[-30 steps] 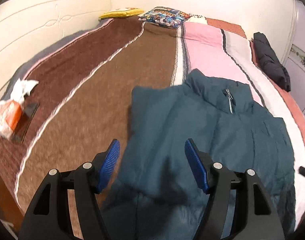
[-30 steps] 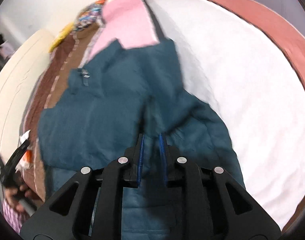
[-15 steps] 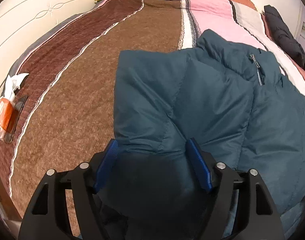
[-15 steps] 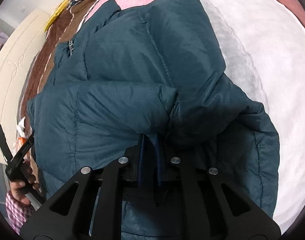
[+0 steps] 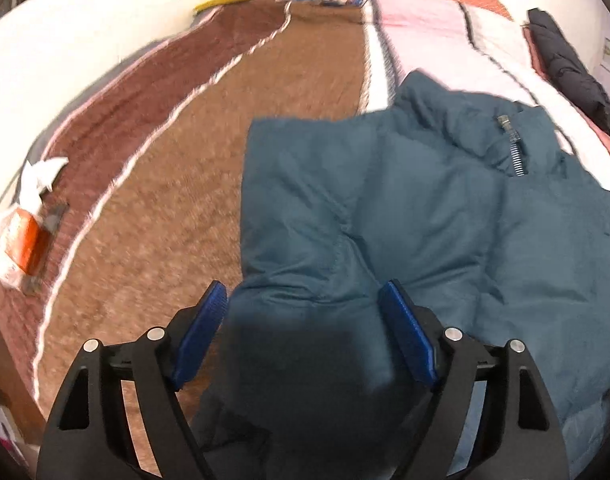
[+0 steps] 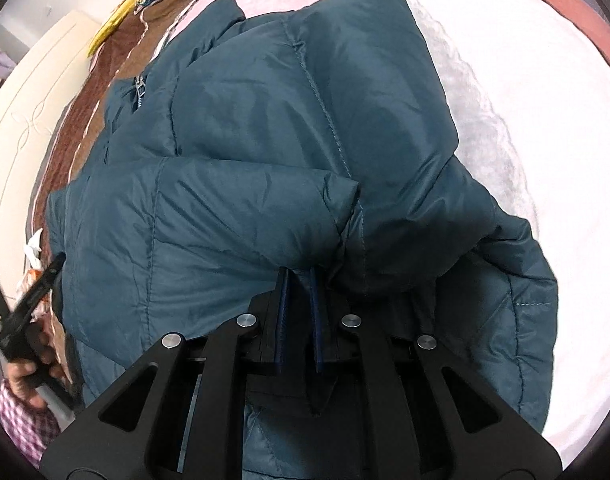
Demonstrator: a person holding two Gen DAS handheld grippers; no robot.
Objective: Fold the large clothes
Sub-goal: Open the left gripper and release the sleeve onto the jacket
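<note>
Tissue pack (image 5: 19, 236): far left of the bed, on the brown stripes, well apart from the garment
Striped blanket (image 5: 177, 184): covers the bed under everything
Left gripper (image 5: 303, 330): released, blue pads spread wide, hovering over the near left fold of the jacket and holding nothing
Teal puffer jacket (image 5: 405, 216): lies on the blanket, collar and zipper pull (image 5: 513, 148) at the far end, hem toward the near edge, so its long axis runs near to far; both sleeves lie folded in across the chest
Right gripper (image 6: 299, 314): clenched on the right sleeve cuff (image 6: 347, 216), pads nearly touching with fabric pinched between them
Key relation: the cuff sits right at the right gripper, over the jacket's middle; the left tool is free beside it, so judging by this the right one must let the sleeve down before a near-to-far fold
Black garment (image 5: 569, 64): far right, apart
</note>
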